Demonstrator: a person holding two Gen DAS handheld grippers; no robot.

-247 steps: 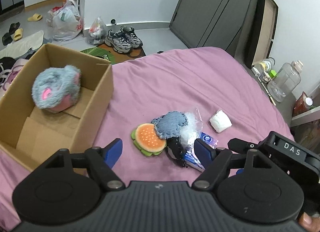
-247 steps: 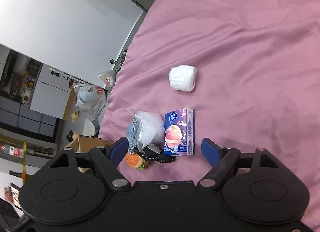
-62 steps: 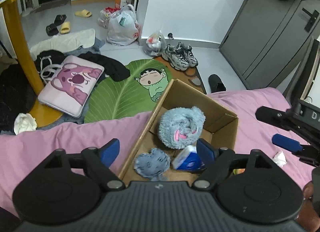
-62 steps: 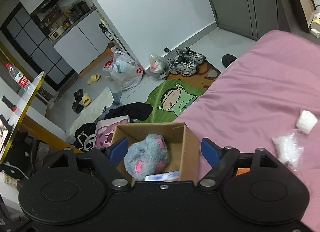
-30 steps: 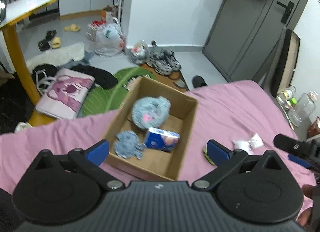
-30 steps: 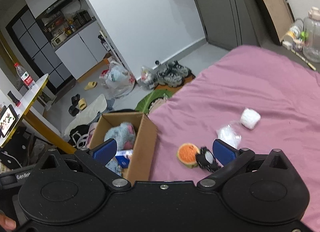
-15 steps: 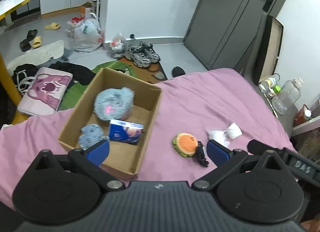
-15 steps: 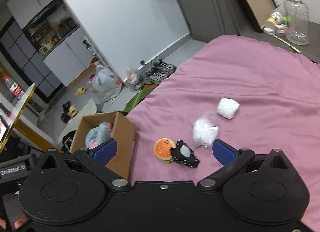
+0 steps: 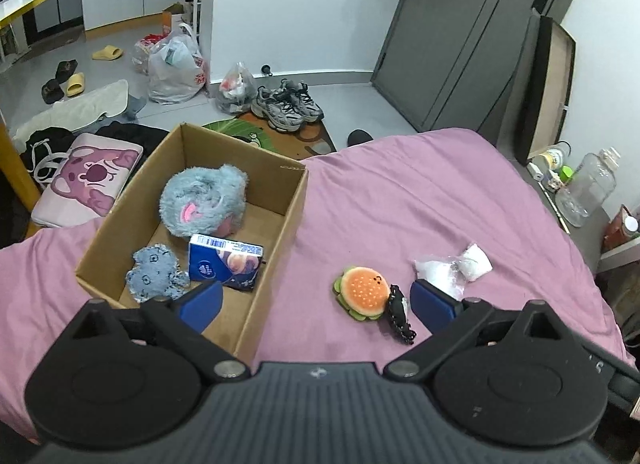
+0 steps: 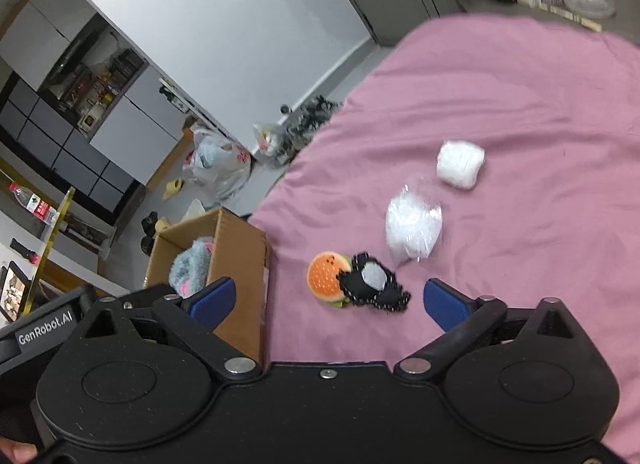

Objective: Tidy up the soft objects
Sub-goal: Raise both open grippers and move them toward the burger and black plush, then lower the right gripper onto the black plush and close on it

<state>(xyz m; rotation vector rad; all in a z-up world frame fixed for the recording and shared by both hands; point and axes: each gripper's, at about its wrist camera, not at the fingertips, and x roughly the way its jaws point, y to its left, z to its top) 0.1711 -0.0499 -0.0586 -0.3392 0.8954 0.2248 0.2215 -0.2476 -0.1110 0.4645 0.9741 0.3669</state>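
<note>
Both grippers have swung from over cardboard box [image 9: 294, 200] back toward bed items. Tissue pack [image 9: 226, 260] now inside box w/ grey plush [image 9: 204, 198]. Left gripper [image 9: 316, 298] wide, empty. Right gripper [image 10: 328, 298] closing, nothing between pads, aimed at burger plush [image 10: 326, 278] just right of box.

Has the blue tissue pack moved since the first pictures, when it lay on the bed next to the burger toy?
Yes. The blue tissue pack now lies inside the cardboard box, left of the burger toy, which remains on the pink bedspread.
</note>
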